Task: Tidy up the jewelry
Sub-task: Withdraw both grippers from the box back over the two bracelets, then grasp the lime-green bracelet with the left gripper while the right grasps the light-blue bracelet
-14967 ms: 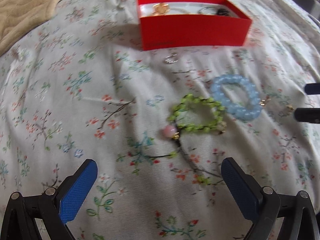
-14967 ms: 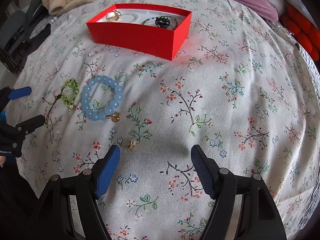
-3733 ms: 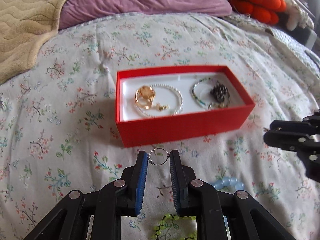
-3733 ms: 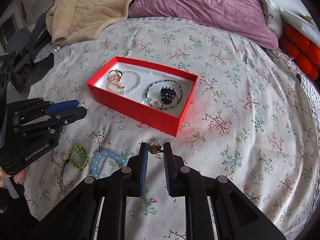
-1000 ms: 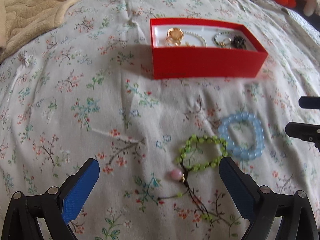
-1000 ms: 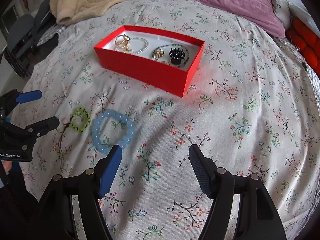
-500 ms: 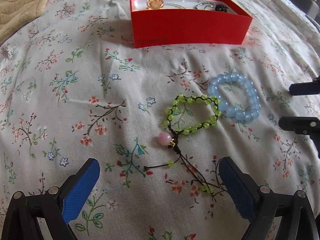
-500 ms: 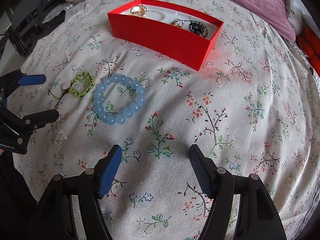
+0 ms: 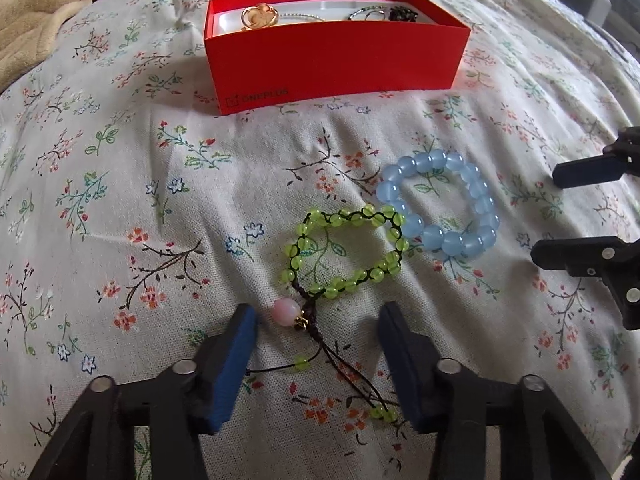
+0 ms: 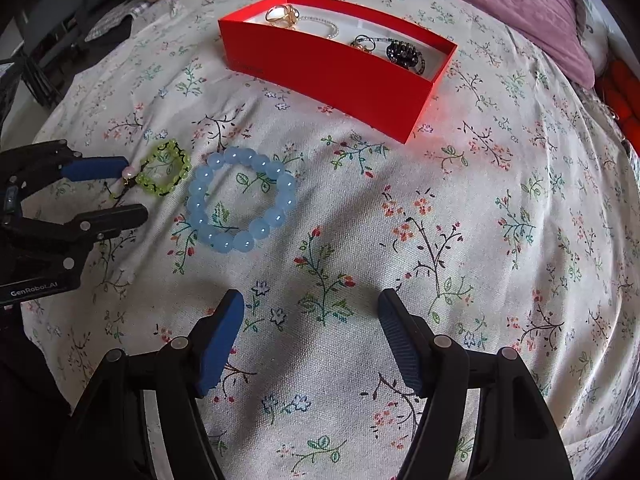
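Observation:
A green beaded bracelet (image 9: 344, 252) with a pink bead (image 9: 285, 312) and dark cords lies on the floral bedspread. My left gripper (image 9: 316, 320) is open, low over the cloth, its fingers on either side of the pink bead and cords. A light blue beaded bracelet (image 9: 438, 208) lies touching the green one on its right. The red box (image 9: 336, 64) beyond holds a gold ring, a pearl strand and dark pieces. My right gripper (image 10: 310, 308) is open and empty, short of the blue bracelet (image 10: 240, 200). The left gripper also shows in the right wrist view (image 10: 116, 190).
A beige blanket (image 9: 36, 12) lies at the far left and a purple pillow (image 10: 520, 4) at the far right of the bed. The bedspread (image 10: 480, 240) spreads out to the right of the box.
My left gripper has moved forward and down to the green bracelet and its jaws have narrowed around the pink bead. My right gripper has moved closer to the blue bracelet.

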